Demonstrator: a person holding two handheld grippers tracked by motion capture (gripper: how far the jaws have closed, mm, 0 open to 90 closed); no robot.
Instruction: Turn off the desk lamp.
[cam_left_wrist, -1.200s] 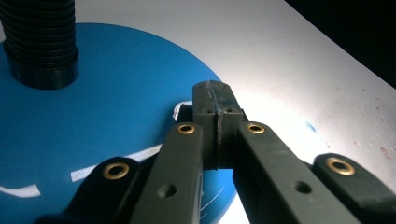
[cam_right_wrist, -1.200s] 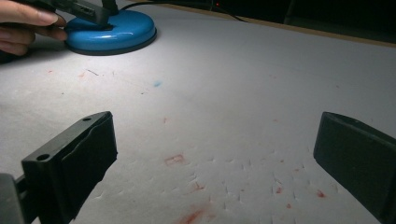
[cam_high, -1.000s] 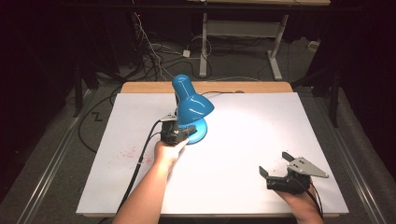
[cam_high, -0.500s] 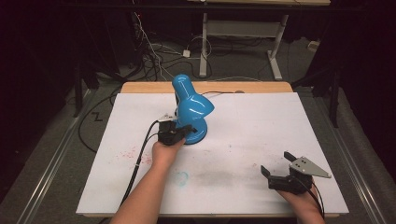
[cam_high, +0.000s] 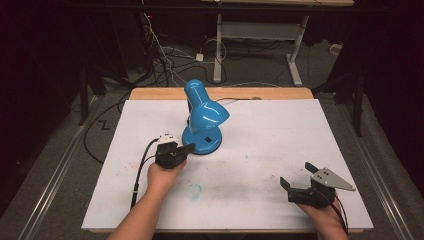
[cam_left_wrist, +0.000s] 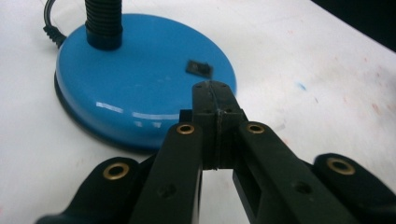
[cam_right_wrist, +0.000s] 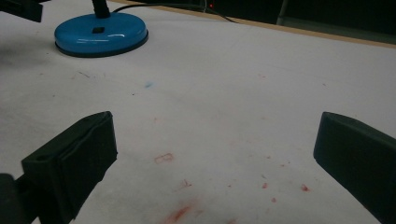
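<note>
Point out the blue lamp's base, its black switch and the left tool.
lamp base (cam_left_wrist: 130, 88), left gripper view, on its glossy blue top.
black switch (cam_left_wrist: 199, 68), left gripper view, on the small square.
left tool (cam_left_wrist: 213, 93), left gripper view, at its closed tips.

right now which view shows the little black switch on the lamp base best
The left gripper view: the switch sits close and sharp on the blue lamp base, just beyond the shut jaws. The right gripper view shows it as a small dark patch far off; the high view shows a tiny dark square.

White table (cam_high: 280, 150) with red smudges; cables (cam_high: 165, 55) on floor; desk frame (cam_high: 255, 35) behind.
</note>
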